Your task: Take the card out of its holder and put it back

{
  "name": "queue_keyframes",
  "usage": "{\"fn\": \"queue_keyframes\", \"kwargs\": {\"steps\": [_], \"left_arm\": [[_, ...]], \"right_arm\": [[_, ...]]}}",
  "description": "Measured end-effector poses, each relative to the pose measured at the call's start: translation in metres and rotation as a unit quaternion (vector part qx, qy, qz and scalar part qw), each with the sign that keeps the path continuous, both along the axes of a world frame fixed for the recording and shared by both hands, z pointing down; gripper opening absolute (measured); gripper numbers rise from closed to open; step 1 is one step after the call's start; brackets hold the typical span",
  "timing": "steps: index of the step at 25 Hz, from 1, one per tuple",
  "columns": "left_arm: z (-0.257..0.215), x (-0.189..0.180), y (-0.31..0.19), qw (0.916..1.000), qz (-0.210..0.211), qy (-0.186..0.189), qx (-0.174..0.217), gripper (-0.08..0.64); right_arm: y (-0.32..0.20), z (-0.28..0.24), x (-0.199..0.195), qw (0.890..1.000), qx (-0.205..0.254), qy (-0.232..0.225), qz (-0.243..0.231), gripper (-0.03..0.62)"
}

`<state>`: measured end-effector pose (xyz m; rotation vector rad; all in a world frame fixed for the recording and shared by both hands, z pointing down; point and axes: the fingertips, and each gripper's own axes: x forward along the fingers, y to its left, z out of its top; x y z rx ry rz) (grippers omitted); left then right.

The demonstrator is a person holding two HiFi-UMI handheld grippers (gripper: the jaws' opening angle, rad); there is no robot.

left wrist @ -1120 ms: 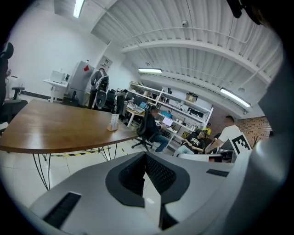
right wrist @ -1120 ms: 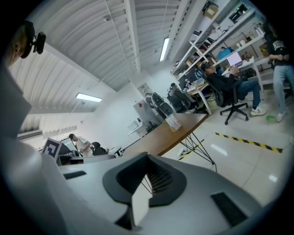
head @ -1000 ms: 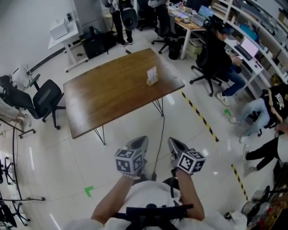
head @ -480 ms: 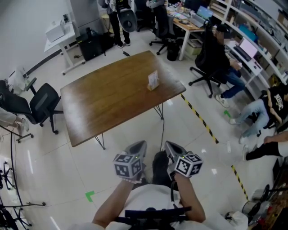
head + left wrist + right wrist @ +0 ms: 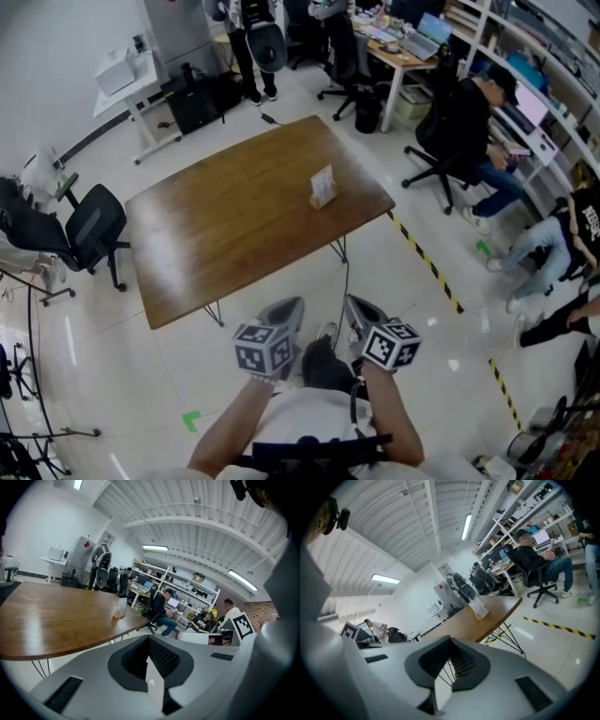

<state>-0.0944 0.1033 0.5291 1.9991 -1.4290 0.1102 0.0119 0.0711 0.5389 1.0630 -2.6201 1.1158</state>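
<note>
While the left claw [image 5: 289, 307] and right claw [image 5: 354, 306] hang closed, empty, print on the card [image 5: 322, 182] is illegible.

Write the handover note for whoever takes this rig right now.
Left tool: shut, empty, held short of the table.
Right tool: shut, empty, beside the left one.
Card: stands in its holder near the table's right-hand corner in the head view, far from both tools.
Done: nothing; the card is not yet taken out.
Left: get to the table, pull the card from the holder, slide it back in.
</note>
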Motion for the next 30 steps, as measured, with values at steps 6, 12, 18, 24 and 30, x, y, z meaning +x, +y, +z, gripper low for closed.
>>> {"fn": "queue_keyframes", "kwargs": {"steps": [6, 12, 18, 24, 30], "left_arm": [[-0.001, -0.006, -0.063, 0.9999, 0.006, -0.009, 0.003, 0.000], [-0.005, -0.003, -0.124, 0.9999, 0.009, -0.011, 0.002, 0.000], [-0.007, 0.002, -0.176, 0.9997, 0.004, -0.024, 0.010, 0.000], [0.000, 0.000, -0.200, 0.9994, -0.008, -0.032, 0.010, 0.000], [0.010, -0.010, -0.216, 0.9994, -0.005, -0.034, -0.002, 0.000]], "right_arm": [[-0.065, -0.004, -0.003, 1.000, 0.007, 0.000, 0.002, 0.005], [-0.129, -0.012, -0.003, 1.000, 0.013, 0.003, 0.000, 0.005], [-0.176, -0.009, 0.004, 1.000, 0.006, -0.007, -0.005, 0.005], [-0.209, 0.002, 0.005, 1.000, 0.001, -0.016, -0.014, 0.005], [-0.221, 0.010, -0.008, 0.999, -0.011, -0.016, -0.026, 0.005]]}}
